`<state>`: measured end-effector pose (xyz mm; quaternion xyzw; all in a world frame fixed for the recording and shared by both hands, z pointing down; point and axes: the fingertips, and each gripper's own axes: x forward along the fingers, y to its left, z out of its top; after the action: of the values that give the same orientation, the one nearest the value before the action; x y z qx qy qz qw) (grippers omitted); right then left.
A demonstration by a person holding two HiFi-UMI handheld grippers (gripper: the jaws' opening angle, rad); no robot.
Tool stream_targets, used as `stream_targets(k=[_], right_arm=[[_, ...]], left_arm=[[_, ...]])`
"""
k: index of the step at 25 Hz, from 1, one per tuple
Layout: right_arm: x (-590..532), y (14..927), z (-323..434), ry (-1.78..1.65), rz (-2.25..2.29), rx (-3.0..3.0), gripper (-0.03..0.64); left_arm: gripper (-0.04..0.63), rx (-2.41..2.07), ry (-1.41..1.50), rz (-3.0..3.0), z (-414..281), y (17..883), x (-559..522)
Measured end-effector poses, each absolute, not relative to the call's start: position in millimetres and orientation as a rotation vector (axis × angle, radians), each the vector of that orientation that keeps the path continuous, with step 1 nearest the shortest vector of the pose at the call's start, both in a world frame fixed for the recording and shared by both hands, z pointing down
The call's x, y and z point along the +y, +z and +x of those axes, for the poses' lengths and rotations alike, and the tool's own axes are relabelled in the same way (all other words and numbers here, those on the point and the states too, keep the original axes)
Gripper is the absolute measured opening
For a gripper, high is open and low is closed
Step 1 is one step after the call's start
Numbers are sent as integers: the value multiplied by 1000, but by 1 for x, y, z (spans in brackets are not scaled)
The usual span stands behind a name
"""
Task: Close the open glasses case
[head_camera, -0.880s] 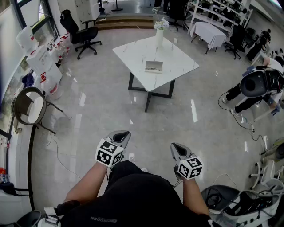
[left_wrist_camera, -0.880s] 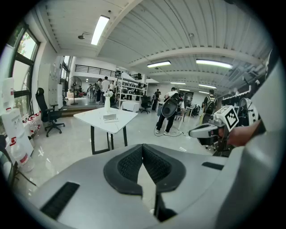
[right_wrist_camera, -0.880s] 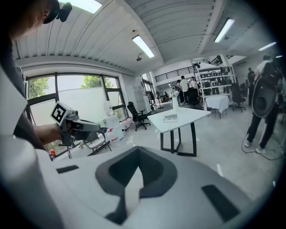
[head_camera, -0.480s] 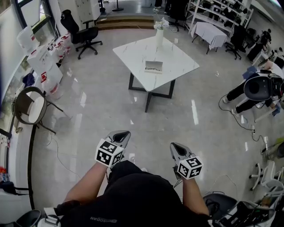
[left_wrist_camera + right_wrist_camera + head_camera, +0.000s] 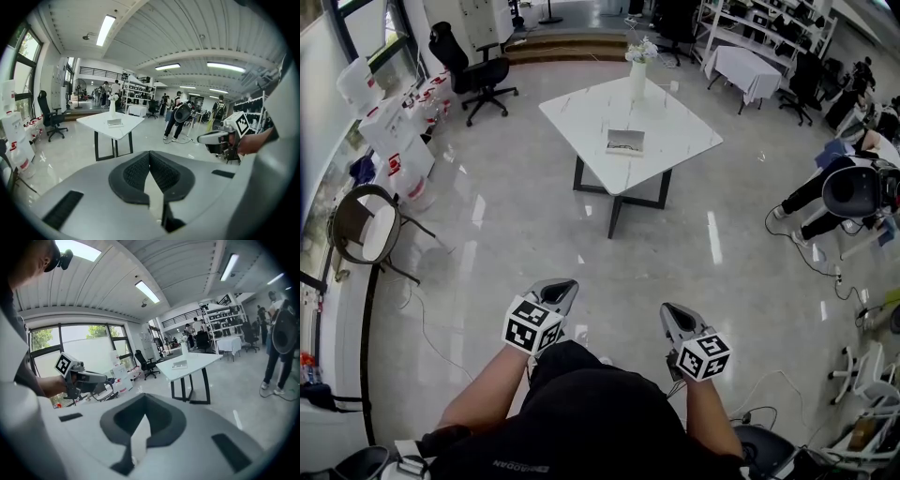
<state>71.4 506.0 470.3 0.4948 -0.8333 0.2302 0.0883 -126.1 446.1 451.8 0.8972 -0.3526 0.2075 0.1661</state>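
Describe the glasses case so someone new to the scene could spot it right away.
Find the white square table on dark legs in the middle of the glossy floor. Two things stand out on it: a tall white vase with flowers near the far corner, and the glasses case closer to the middle. The case is the low, pale box lying flat and open, while the vase stands upright.
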Motion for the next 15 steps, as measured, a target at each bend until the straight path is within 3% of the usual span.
stream_targets(k=[15], right_arm=[[491,466,94,645,1484,-2492,0]], left_arm=[[5,-1037,582,2590,-103,442,426]])
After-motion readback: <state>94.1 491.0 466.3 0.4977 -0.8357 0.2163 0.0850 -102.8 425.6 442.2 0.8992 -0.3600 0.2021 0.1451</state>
